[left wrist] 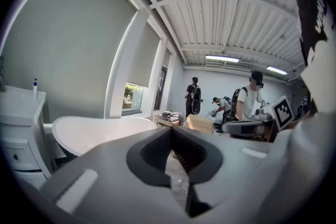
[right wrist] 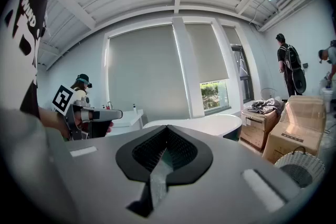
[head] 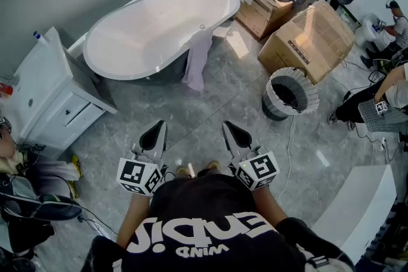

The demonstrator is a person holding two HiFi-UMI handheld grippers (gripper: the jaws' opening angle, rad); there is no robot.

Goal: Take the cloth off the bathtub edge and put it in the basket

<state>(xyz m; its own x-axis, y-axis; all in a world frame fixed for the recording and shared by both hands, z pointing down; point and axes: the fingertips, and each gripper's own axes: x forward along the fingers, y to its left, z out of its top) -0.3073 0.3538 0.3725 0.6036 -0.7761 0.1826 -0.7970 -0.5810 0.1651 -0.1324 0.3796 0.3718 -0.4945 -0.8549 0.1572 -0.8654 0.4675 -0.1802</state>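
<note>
Cloth (head: 197, 60): draped over the near rim of the bathtub (head: 153, 28), hanging floorward.
Handling: probably soft, light, limp (it may trail); pinch at the rim fold.
Jaws: left gripper (head: 155, 135) and right gripper (head: 234, 134) both pressed together, empty, well short of it.

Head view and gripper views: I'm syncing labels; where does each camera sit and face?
Head view: on the person's head, steeply down at white oval bathtub, pink cloth on its edge, round white basket; shows torso, left gripper, right gripper.
Left gripper view: on that gripper, facing the bathtub; shut jaws, right gripper show.
Right gripper view: likewise, toward bathtub and basket; shut jaws.
All share the bathtub.
</note>
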